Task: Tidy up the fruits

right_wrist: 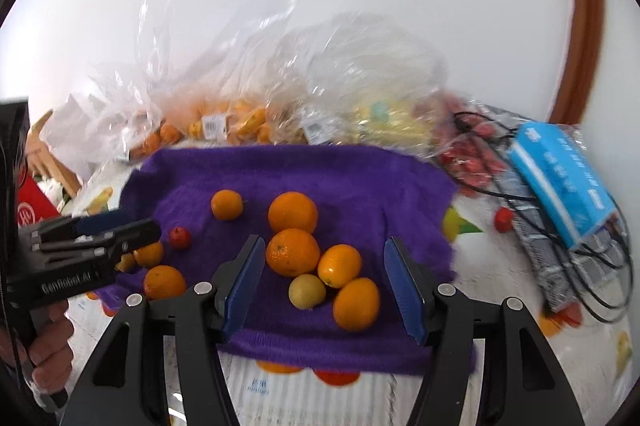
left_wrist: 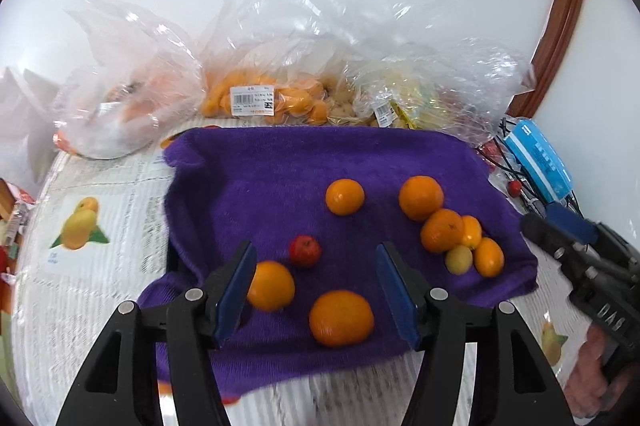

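Left gripper [left_wrist: 316, 290] jaws spread wide, nothing held. It hovers over the near-left part of the purple fuzzy towel [left_wrist: 280, 169]. A large round orange [left_wrist: 341, 318] lies between the blue pads, slightly nearer than the tips, not touching either. A second round orange [left_wrist: 271, 286] sits just beside the left pad, partly hidden behind it. A small red apple-like fruit [left_wrist: 305, 250] lies just beyond the tips, centred in the gap. A smaller orange [left_wrist: 345, 197] lies further off, well apart.

Right gripper [right_wrist: 325, 282] jaws also wide open, empty. Between its pads lies a touching cluster: a big dimpled orange [right_wrist: 293, 252], a smooth oval orange fruit [right_wrist: 339, 265], a small yellow-green round fruit [right_wrist: 307, 291] and another oval orange fruit [right_wrist: 356, 303]. Another big orange [right_wrist: 293, 211] sits just beyond, touching the dimpled one. None touches the pads.

All loose fruit rests on the towel, which is spread over printed newspaper [left_wrist: 100, 185]. Skins are glossy; edges somewhat blurred.

Far side: crinkled clear plastic bags of orange fruit [left_wrist: 256, 97] with a barcode label. Right: a blue rectangular box [right_wrist: 560, 177] on tangled black cables [right_wrist: 560, 250].
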